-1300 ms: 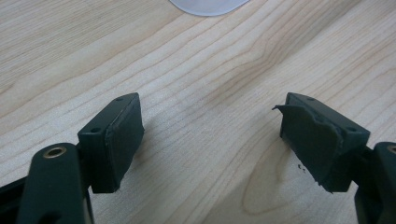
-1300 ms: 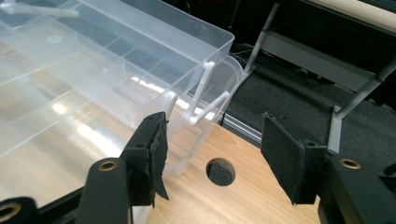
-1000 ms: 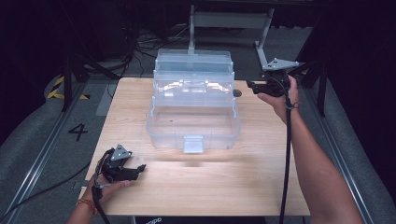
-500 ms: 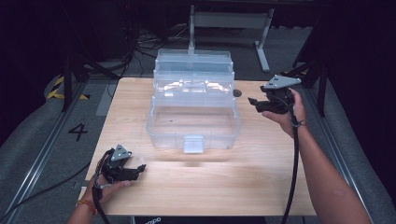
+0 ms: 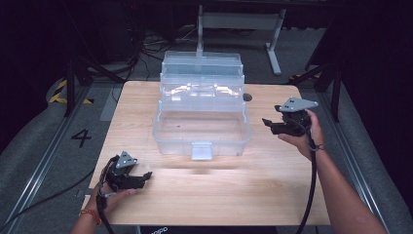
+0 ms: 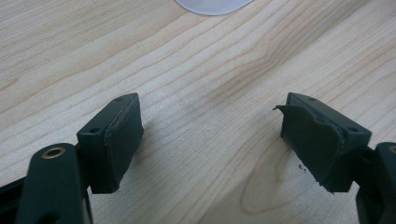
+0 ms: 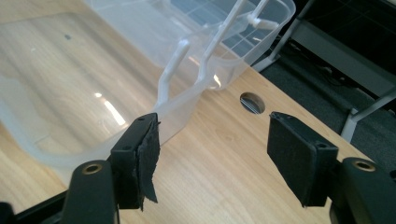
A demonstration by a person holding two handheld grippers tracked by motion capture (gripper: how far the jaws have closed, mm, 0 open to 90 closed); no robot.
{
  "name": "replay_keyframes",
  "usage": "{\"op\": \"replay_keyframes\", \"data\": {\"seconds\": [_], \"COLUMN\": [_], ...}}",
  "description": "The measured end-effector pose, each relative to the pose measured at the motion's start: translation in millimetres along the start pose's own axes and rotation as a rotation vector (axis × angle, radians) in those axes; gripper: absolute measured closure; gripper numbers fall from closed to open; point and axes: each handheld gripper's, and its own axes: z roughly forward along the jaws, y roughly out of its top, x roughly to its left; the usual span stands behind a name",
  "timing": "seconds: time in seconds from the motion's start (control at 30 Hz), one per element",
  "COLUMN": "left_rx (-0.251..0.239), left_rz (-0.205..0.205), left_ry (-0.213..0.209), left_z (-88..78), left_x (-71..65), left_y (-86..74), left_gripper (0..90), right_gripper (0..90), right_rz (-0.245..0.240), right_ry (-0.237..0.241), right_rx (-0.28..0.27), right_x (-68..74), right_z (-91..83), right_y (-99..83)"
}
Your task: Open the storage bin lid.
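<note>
Item: clear plastic tackle box point(image 5: 202, 114) with cantilever trays, standing at the centre of the high view on a light wooden desk point(image 5: 219, 195). Condition: opened out; the lid and two stepped trays point(image 5: 202, 80) are folded back toward the upper middle of the frame, and the deep bottom compartment point(image 5: 199, 127) is exposed, with nothing but a small dark speck seen inside. A front latch point(image 5: 201, 150) hangs at the near wall, lower centre of the box. The white hinge arms point(image 7: 182, 65) linking tray to base are seen in the upper middle of the right gripper view, with a round cable hole point(image 7: 252, 102) in the desk just beyond the box corner. Right gripper point(image 5: 269, 124): held at centre right of the high view, just beside the box's right end and apart from it; its jaws have just been opening and stand released, with only bare desk between them. Left gripper point(image 5: 144, 176): kept at the lower left of the high view, low over the desk and well apart from the box; its jaws are released, nothing but wood grain between them, and a pale rounded edge point(image 6: 212, 4) is seen at the top of the left gripper view. Progress, as judged: the opening of the box appears complete, and nothing is held by either gripper. Whatever filling or closing is intended is judged to be outstanding, since the trays stay spread and the latch is undone.
</note>
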Motion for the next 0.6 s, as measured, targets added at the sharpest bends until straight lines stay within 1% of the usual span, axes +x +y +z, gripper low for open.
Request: {"op": "replay_keyframes", "data": {"seconds": [0.1,0.17,0.2,0.23,0.27,0.3,0.33,0.37,0.47,0.6], "left_rx": [0.000,-0.001,0.000,0.000,0.000,-0.001,-0.001,-0.001,-0.001,-0.001], "left_rz": [0.001,0.002,-0.001,-0.001,0.000,0.001,0.001,0.002,0.001,-0.003], "left_ry": [0.001,0.003,0.003,0.003,0.003,0.003,0.003,0.003,0.003,0.004], "left_z": [0.0,0.0,-0.1,-0.1,-0.1,0.0,0.0,0.0,0.0,-0.2], "left_x": [0.0,0.0,-0.2,-0.2,-0.1,0.0,0.0,0.1,0.0,-0.4], "left_y": [0.0,0.0,-0.1,-0.1,0.0,0.0,0.0,0.0,0.0,-0.2], "left_gripper": [21.4,21.3,21.3,21.3,21.3,21.3,21.4,21.3,21.3,21.3], "right_gripper": [35.0,34.7,34.6,33.5,33.5,33.4,33.4,33.1,32.8,32.2], "right_rz": [0.002,-0.009,-0.010,-0.020,-0.020,-0.037,-0.037,-0.043,-0.036,-0.039], "right_ry": [0.008,0.005,0.004,-0.015,-0.015,-0.023,-0.023,-0.014,-0.003,0.008], "right_rx": [0.000,0.010,0.018,0.037,0.037,0.061,0.061,0.072,0.086,0.106], "right_x": [2.3,5.7,7.5,11.2,11.2,15.6,15.6,19.3,23.7,29.9], "right_z": [-0.9,-2.0,-2.3,-2.5,-2.5,-1.6,-1.6,-1.1,-0.3,0.1], "right_y": [-5.1,-11.4,-14.3,-19.8,-19.8,-26.9,-26.9,-33.3,-41.1,-53.5]}}
